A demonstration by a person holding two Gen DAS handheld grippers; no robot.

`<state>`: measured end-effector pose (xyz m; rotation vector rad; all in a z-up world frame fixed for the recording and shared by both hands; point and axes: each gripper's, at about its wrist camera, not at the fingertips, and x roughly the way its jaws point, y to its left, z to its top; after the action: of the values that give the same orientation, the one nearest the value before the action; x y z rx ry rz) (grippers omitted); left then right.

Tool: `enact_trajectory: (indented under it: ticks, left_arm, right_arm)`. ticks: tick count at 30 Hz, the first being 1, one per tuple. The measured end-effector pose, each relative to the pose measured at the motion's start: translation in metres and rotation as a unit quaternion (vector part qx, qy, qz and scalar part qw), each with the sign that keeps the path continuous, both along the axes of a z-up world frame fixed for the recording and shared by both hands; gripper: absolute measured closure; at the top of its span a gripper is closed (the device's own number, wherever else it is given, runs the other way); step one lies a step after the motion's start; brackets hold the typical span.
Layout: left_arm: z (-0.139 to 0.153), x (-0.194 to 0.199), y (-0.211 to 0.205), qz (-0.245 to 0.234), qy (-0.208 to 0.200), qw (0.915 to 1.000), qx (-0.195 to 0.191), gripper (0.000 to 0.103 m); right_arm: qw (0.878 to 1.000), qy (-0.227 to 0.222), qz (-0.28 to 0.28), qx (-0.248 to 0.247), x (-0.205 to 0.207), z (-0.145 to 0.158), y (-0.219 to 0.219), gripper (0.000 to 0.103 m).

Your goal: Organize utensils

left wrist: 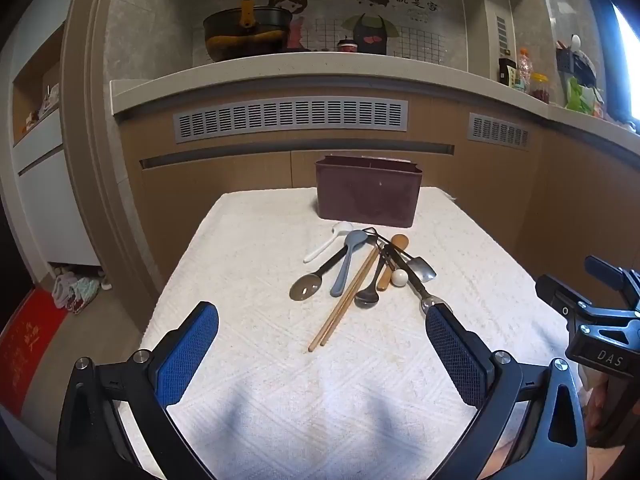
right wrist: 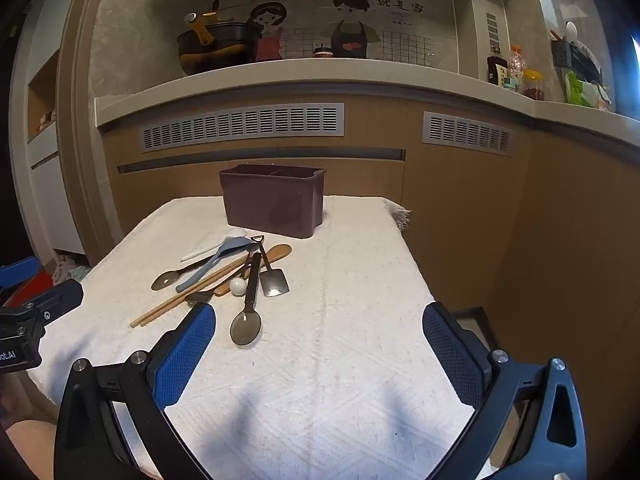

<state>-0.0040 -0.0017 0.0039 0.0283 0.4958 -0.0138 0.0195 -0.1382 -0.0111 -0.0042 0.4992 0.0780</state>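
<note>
A heap of utensils lies on the white towel (left wrist: pixel 260 380): wooden chopsticks (left wrist: pixel 344 300), a grey-blue spoon (left wrist: pixel 347 258), a white spoon (left wrist: pixel 326 242), a slotted metal spoon (left wrist: pixel 306 289), a wooden spoon (left wrist: pixel 394 254) and a small metal shovel spoon (left wrist: pixel 422 271). Behind them stands a dark maroon utensil box (left wrist: pixel 368 190). My left gripper (left wrist: pixel 320 336) hovers open in front of the heap, nothing between its pads. In the right wrist view the heap (right wrist: pixel 224 276) sits left of centre, a black-handled spoon (right wrist: pixel 247 322) nearest. My right gripper (right wrist: pixel 318 336) is open and empty too.
The towel (right wrist: pixel 340 360) covers a small table in front of wooden kitchen cabinets (left wrist: pixel 240 184). A stone counter (left wrist: pixel 320 74) above holds a dark pot (left wrist: pixel 244 32) and bottles (left wrist: pixel 524 72). The other gripper's body shows at the right edge (left wrist: pixel 600 320) and the left edge (right wrist: pixel 28 320).
</note>
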Motion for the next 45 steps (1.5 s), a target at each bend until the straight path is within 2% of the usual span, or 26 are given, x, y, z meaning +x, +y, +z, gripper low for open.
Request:
enact_trajectory:
  ticks: [1, 4, 5, 15, 25, 45]
  left_arm:
    - [-0.003, -0.003, 0.007, 0.004, -0.003, 0.9999, -0.016, 0.0]
    - [-0.003, -0.006, 0.008, 0.004, -0.007, 0.9998, -0.017, 0.0]
    - [-0.002, 0.002, 0.006, 0.007, 0.007, 0.9998, -0.019, 0.0]
    - [-0.006, 0.005, 0.004, 0.01, 0.002, 0.9998, -0.017, 0.0]
    - [0.004, -0.004, 0.007, 0.007, 0.006, 0.9997, -0.022, 0.0]
    - [-0.004, 0.004, 0.007, 0.003, 0.01, 0.9997, -0.023, 0.0]
  right_arm:
    - [1.0, 0.0, 0.0, 0.0, 0.0, 0.001, 0.001, 0.0]
    - [1.0, -0.003, 0.005, -0.003, -0.001, 0.003, 0.005, 0.0]
    - [1.0, -0.006, 0.003, -0.001, -0.007, 0.001, -0.001, 0.0]
    - [1.0, -0.011, -0.013, -0.003, -0.01, 0.003, 0.0, 0.0]
    - [1.0, -0.014, -0.003, -0.009, -0.012, 0.006, 0.001, 0.0]
    - [1.0, -0.016, -0.011, -0.009, -0.011, 0.005, -0.003, 0.0]
